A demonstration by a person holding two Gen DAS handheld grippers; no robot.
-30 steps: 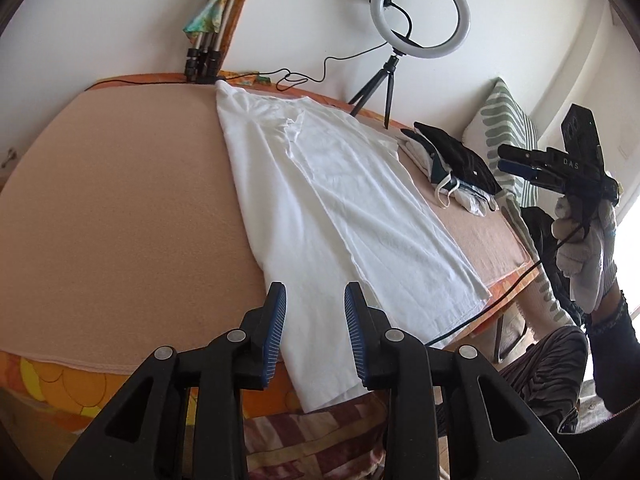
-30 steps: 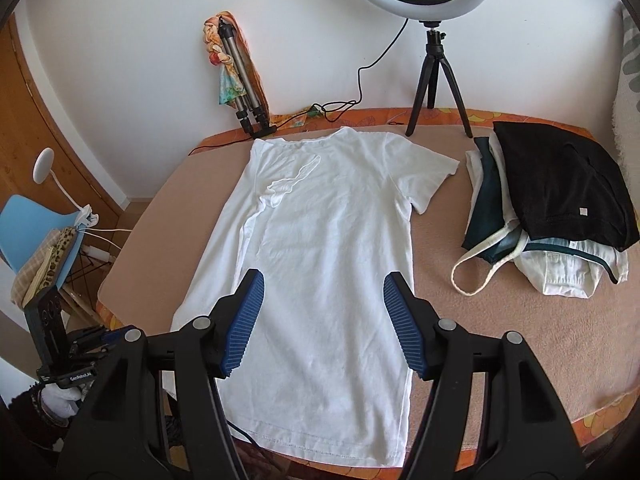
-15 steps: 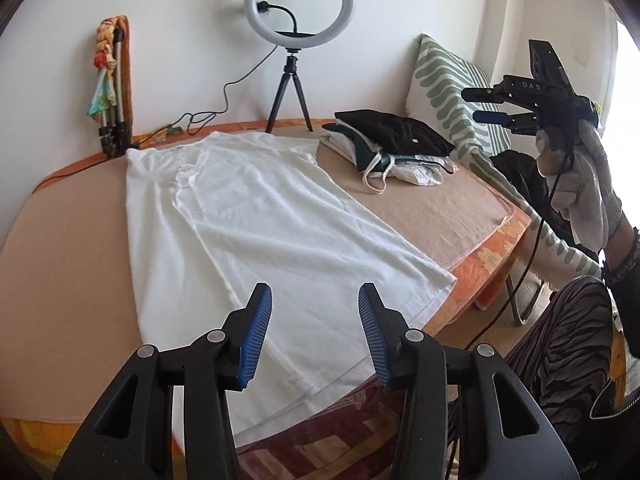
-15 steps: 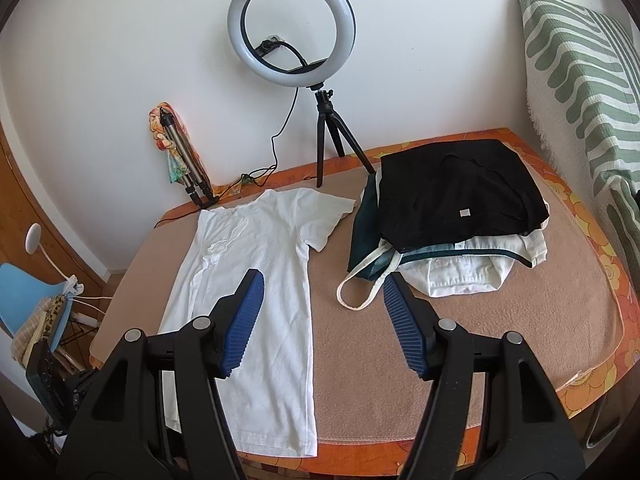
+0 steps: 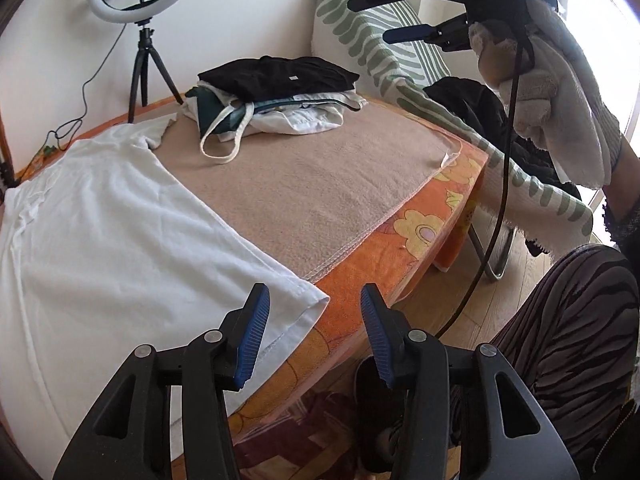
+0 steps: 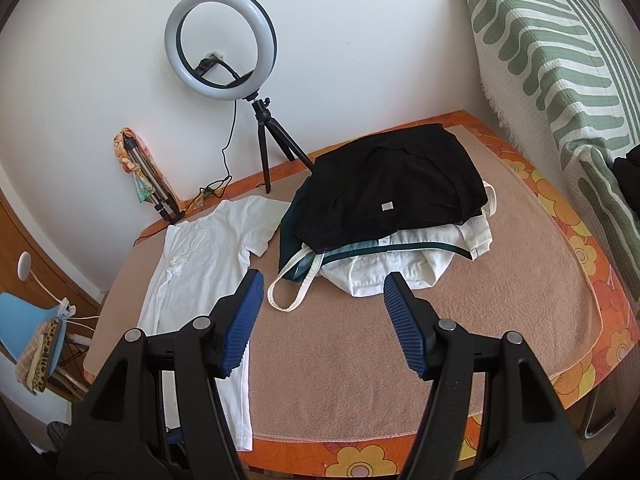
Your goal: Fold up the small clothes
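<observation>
Ring light (image 6: 221,44) on its tripod stands by the wall behind a pile of folded clothes (image 6: 390,216); white T-shirt (image 5: 108,232) lies flat on the bed (image 5: 320,184), nothing blocking. My left claw (image 5: 316,336) hangs wide above the shirt's hem corner. My right claw (image 6: 324,326), gloved hand (image 5: 560,92) raised, gapes wide, empty.

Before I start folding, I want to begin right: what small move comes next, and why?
Probably lower the left claw onto the shirt's near corner and pinch it: both claws are open and empty, the right claw hovers near the pile, and the shirt lies flat.
</observation>
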